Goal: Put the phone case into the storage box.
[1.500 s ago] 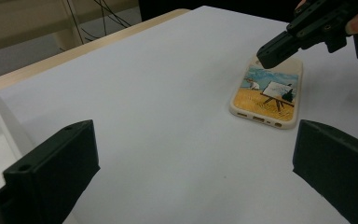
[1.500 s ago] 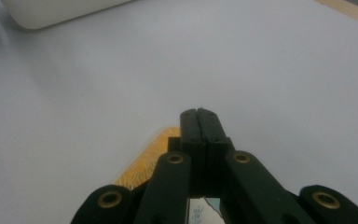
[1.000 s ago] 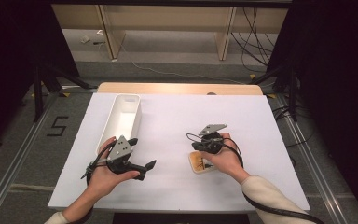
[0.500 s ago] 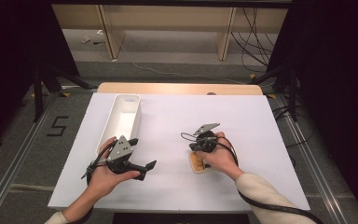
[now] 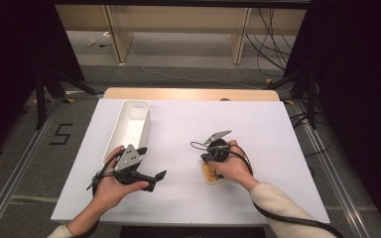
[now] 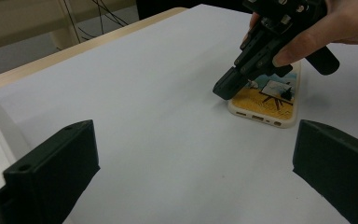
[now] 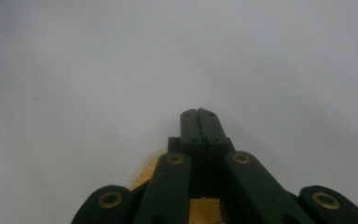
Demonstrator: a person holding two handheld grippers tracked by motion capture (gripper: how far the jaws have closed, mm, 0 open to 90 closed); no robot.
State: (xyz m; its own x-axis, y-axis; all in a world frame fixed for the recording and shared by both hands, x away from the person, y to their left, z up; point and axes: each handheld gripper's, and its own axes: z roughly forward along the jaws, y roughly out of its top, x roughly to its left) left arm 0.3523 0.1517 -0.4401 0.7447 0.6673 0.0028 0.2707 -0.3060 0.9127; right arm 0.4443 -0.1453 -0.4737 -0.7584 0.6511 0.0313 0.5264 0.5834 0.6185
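Bare white table [image 5: 273,134] lies open between both hands; the white bin [image 5: 131,124] blocks the left rear.

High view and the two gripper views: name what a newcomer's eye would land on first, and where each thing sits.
The phone case, yellow with a small picture on it, lies flat on the white table at the right, and the right gripper, jaws shut together, presses its tip down at the case's edge. At the left, the left gripper is held with its jaws wide open, just in front of a long white tray.
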